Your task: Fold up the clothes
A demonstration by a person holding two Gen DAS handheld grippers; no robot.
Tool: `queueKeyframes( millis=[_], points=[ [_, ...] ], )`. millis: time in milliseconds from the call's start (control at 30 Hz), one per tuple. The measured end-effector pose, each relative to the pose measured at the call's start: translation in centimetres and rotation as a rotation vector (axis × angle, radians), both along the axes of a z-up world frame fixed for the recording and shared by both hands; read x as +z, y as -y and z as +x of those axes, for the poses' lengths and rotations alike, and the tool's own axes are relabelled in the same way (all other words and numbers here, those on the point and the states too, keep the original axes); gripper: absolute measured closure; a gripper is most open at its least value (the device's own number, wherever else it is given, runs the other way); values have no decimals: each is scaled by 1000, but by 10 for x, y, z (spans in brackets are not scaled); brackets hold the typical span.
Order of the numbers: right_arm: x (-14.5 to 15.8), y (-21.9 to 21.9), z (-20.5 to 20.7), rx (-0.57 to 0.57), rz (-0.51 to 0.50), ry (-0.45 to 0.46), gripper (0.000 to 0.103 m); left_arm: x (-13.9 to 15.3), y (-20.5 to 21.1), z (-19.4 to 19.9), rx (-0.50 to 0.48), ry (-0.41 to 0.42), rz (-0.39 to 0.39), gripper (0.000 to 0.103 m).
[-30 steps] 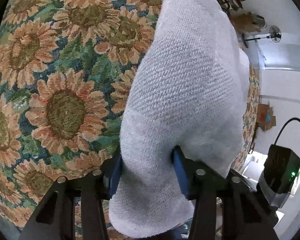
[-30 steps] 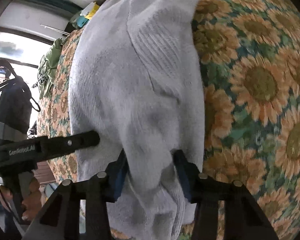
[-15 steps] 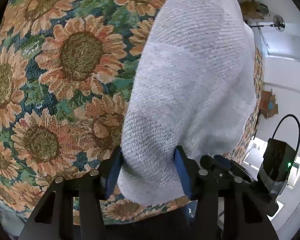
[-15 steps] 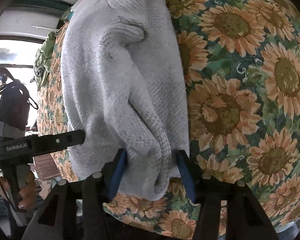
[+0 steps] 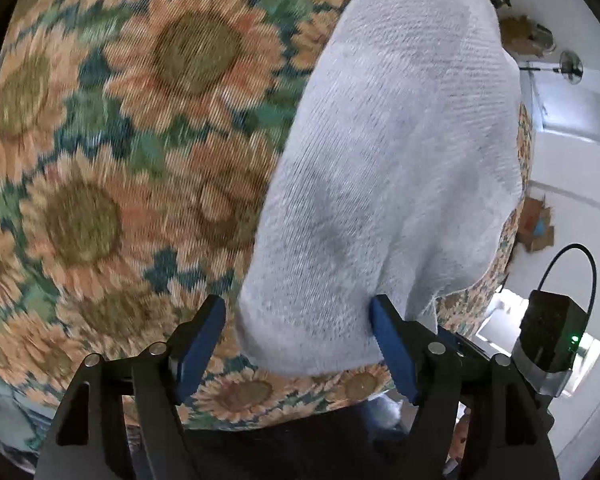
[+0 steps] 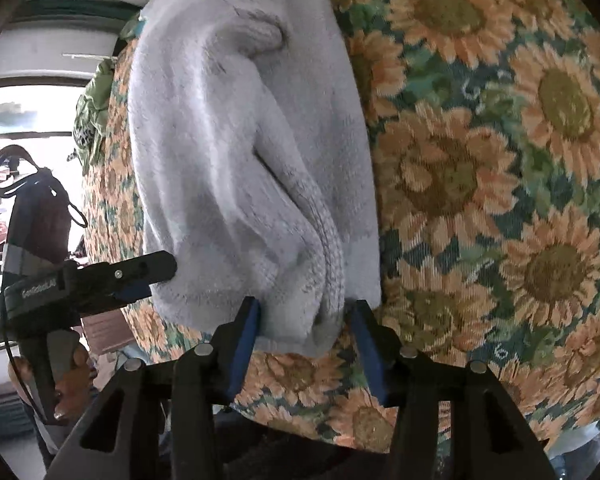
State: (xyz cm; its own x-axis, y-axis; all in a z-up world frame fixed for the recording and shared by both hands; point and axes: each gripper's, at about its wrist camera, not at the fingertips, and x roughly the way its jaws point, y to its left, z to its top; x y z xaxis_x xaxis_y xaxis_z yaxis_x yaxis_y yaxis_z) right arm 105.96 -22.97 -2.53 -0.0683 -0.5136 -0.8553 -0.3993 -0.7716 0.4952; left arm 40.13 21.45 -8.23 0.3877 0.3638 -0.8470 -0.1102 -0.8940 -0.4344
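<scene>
Left hand-held gripper (image 5: 296, 344) has just been opening — pads spread, garment corner between them, left pad clear of it; right hand-held gripper (image 6: 306, 332) pinches the other near corner. Pale knit garment (image 5: 388, 168) lies folded lengthwise on the sunflower-cloth desk (image 5: 112, 184) near its front edge — more folding likely remains. Green clothes pile (image 6: 94, 116) at the far end, nothing in the way.

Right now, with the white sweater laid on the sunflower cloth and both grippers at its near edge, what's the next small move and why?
Probably open the right gripper and let go. The left gripper has just been opening: its left pad stands clear of the white sweater, which lies on the sunflower cloth, while the right one is shut on the bunched hem. Releasing both ends lets the fold settle.
</scene>
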Motion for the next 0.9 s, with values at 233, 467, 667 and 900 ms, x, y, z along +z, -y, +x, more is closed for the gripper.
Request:
queueKeyframes(
  millis=[233,467,667,900],
  points=[
    [-5,11,11,-32,33,-17,60,-7,-5,0,-48,-9,31,43],
    [-4,27,19,-81,113,-46,71,-6,46,-15,-88,-35,78,53],
    [4,37,28,-133,214,-12,55,-16,41,-10,-15,17,104,40],
    [18,48,46,-173,161,-2,35,-9,71,-21,76,49,104,35]
  ],
)
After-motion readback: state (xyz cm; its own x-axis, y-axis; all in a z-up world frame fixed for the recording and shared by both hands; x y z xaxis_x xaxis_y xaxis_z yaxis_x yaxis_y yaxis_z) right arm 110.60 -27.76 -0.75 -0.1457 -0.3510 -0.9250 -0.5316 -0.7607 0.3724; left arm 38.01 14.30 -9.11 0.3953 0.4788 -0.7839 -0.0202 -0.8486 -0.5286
